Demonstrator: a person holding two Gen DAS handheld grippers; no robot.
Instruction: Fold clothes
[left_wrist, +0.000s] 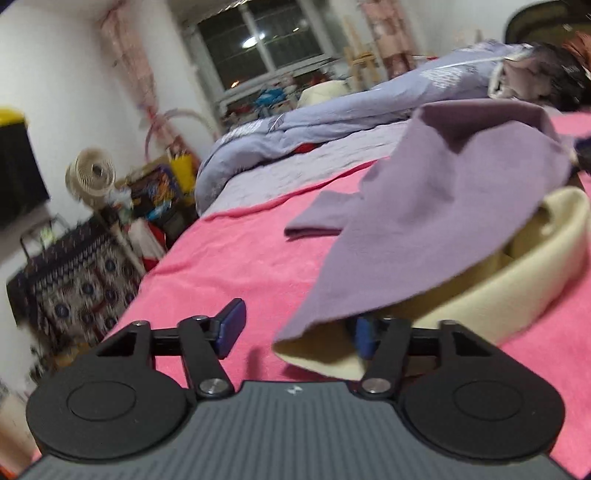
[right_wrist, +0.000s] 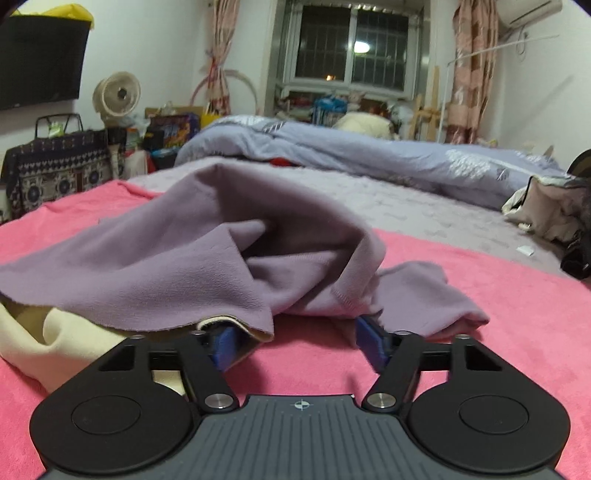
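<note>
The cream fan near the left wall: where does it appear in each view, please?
Left wrist view: the cream fan is at the left edge, mid-height, blurred, above the patterned cloth.
Right wrist view: the fan is upper left, below the dark screen, above the same patterned cloth.
Shared landmark: the window at the far wall.

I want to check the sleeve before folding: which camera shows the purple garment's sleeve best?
The right wrist view: the purple garment fills the middle, its sleeve lying flat on the pink blanket. The left wrist view is blurred and shows only a far, small sleeve.
</note>
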